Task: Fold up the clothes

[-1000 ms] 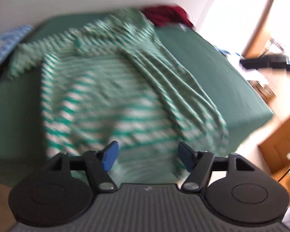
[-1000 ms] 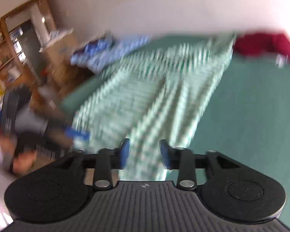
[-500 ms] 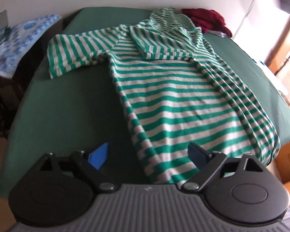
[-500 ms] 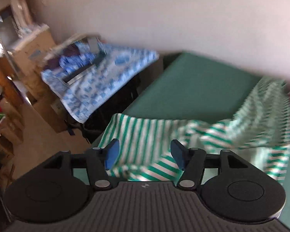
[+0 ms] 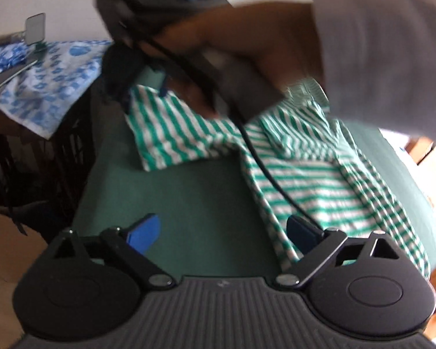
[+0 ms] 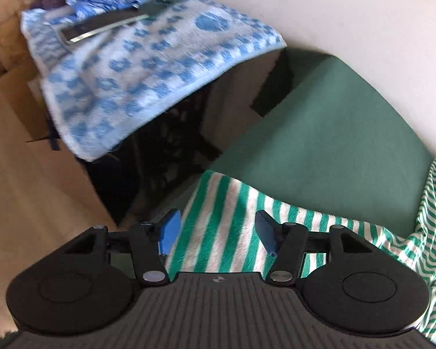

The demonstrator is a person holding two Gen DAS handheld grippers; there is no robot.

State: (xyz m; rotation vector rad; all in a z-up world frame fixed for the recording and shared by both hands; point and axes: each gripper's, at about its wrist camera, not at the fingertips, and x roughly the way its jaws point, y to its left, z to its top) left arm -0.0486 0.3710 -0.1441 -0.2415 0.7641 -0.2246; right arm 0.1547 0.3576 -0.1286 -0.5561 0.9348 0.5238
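No text, label, brand or number can be read anywhere; any markings are too small or blurred.

Right gripper (image 6: 215, 234) closing over striped sleeve (image 6: 218, 221).

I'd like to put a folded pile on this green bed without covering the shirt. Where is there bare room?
Bare green bed lies below the striped shirt's outstretched sleeve, left of its body. A second patch runs between sleeve and wall. The blue-patterned cloth beside the bed is cluttered.
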